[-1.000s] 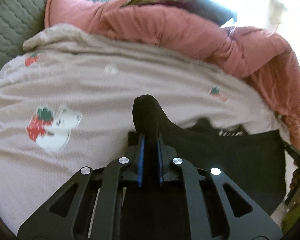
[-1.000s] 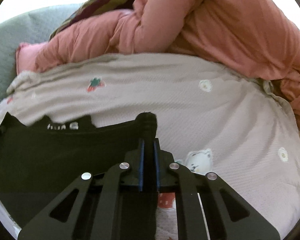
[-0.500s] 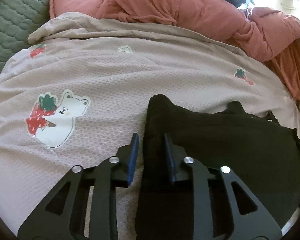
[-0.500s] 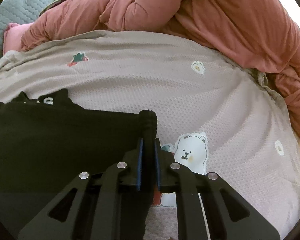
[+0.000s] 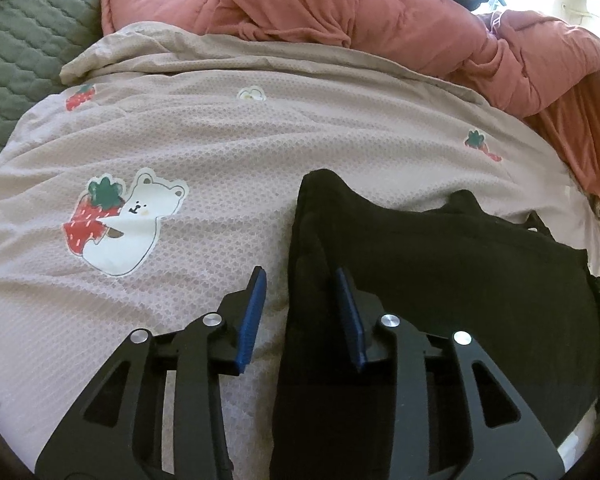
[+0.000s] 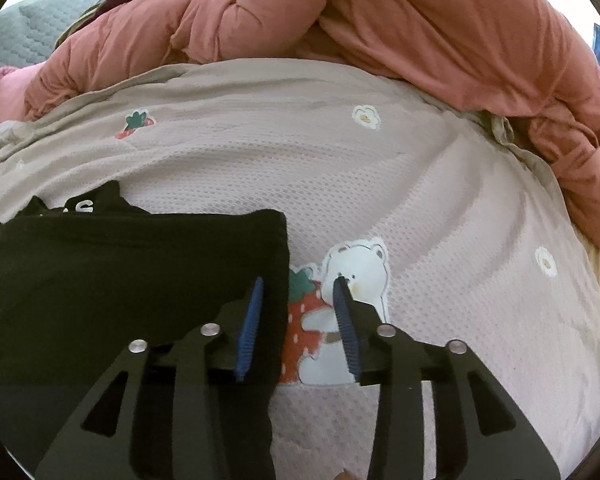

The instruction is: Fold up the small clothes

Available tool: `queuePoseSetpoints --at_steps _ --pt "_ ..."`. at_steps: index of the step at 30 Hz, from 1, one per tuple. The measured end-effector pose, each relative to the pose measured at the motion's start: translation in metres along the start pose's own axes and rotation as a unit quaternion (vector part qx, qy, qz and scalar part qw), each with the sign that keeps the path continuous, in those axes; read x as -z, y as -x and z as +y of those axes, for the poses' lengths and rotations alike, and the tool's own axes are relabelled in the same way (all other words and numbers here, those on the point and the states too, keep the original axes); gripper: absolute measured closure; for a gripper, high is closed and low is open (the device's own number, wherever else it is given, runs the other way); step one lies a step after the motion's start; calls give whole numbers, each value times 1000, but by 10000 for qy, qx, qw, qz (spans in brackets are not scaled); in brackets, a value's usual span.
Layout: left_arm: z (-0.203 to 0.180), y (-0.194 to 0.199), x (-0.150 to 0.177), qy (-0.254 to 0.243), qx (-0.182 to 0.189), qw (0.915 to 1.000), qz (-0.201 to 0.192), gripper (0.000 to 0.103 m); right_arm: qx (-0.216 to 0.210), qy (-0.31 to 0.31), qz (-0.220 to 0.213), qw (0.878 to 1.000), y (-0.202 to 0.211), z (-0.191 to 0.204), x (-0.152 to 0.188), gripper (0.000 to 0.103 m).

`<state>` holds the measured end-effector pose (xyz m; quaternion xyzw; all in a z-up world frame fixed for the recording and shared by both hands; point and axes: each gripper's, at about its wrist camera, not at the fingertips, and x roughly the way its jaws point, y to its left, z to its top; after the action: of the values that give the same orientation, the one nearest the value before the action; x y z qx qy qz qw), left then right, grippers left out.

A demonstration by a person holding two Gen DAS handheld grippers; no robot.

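A small black garment (image 5: 440, 280) lies folded on the pale pink bedspread (image 5: 220, 128). In the left wrist view its left edge runs between my open left gripper (image 5: 300, 276), whose blue pads stand apart on either side of the fabric without pinching it. In the right wrist view the garment (image 6: 120, 272) fills the lower left. My right gripper (image 6: 298, 284) is open over its right edge, the left pad over the black cloth, the right pad over a bear print (image 6: 356, 272).
A rumpled salmon-pink duvet (image 5: 420, 24) is piled along the far side of the bedspread and also shows in the right wrist view (image 6: 420, 32). A grey-green quilted cover (image 5: 24, 40) lies at far left. Bear and strawberry prints (image 5: 124, 220) dot the spread.
Both grippers lowered the black garment's edge onto the bedspread and opened, the left first, then the right. The garment now lies flat, released.
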<state>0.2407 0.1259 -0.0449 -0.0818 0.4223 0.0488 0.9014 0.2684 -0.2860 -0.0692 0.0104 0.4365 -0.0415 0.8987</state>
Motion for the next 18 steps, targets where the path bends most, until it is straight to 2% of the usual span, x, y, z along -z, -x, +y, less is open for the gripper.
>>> queuePoseSetpoints --at_steps 4,12,16,18 --pt "1 3 2 37 4 10000 34 74 -18 -69 -14 10000 7 -3 4 57" --pt "3 16 6 105 -34 9999 -22 66 -109 -156 -145 9997 30 -7 11 47" --pt "0 29 6 63 -92 9998 -155 52 -220 -150 -269 9993 47 -5 15 44" --pt "-1 34 5 34 -101 9997 -208 49 -278 -136 -360 9989 58 -3 17 44"
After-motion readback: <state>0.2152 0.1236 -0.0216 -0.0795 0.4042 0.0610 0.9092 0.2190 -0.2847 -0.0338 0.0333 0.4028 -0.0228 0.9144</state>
